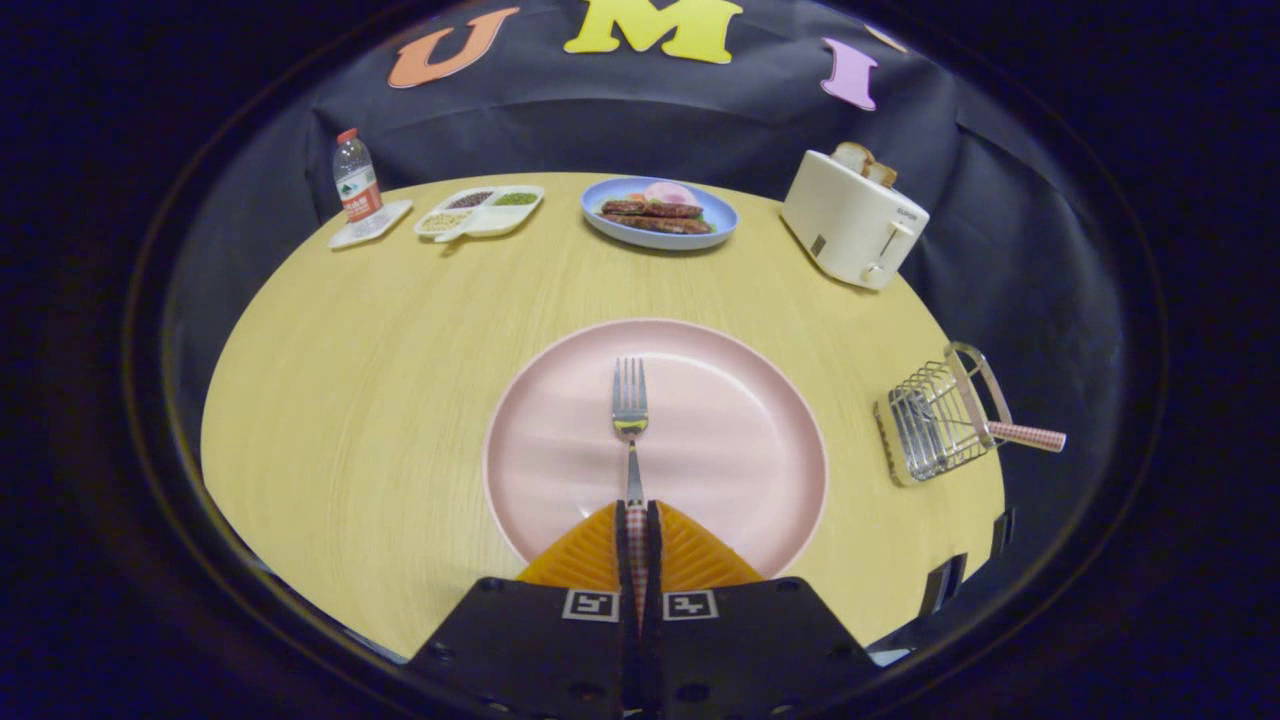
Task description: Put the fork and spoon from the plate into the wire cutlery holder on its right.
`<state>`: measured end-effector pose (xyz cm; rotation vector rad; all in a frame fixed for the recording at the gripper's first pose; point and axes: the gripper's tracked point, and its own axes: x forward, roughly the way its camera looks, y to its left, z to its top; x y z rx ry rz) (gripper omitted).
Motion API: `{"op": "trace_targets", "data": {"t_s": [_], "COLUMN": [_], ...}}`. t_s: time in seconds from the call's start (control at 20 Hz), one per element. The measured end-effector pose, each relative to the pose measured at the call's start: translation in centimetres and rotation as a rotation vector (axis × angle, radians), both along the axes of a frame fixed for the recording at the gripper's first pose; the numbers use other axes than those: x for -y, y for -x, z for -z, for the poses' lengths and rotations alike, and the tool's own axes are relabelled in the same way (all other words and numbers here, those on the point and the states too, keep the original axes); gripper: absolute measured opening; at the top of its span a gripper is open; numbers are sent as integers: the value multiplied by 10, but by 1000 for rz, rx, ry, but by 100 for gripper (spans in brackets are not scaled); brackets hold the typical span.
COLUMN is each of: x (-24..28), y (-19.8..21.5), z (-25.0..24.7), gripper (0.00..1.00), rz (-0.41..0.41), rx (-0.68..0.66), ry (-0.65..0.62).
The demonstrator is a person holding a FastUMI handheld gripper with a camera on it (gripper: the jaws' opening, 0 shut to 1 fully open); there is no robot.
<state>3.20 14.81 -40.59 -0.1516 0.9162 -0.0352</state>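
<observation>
A metal fork [630, 410] with a checked handle points away from me over the pink plate [740, 440]. My gripper [637, 515] is shut on the fork's handle, both fingers pressing its sides, and the tines reach out just ahead of them above the plate's middle. To the plate's right stands the wire cutlery holder [925, 425]. A checked handle [1030, 436] sticks out of the holder to the right; the utensil's head is hidden inside the wires.
At the table's far side sit a cream toaster [850, 228] with bread, a blue plate of sausages [660, 215], a divided dish of grains [480, 212] and a water bottle [357, 187] on a small tray. The round wooden table [380, 400] ends close behind the holder.
</observation>
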Motion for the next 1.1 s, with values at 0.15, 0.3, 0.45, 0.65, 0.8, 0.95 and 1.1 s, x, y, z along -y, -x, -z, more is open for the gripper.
{"op": "trace_targets", "data": {"t_s": [0.15, 0.3, 0.45, 0.65, 0.8, 0.95, 1.1], "x": [11, 26, 43, 80, 116, 162, 210], "y": [5, 11, 11, 11, 8, 1, -11], "z": [-22, -45, -68, -99, -118, -137, -155], "gripper": [1, 1, 1, 1, 1, 1, 1], "rz": [-12, -35, -58, -84, -106, -131, -150], "rx": [7, 9, 20, 27, 16, -7, -4], "ry": [-2, -10, -16, -12, 4, 31, 79]}}
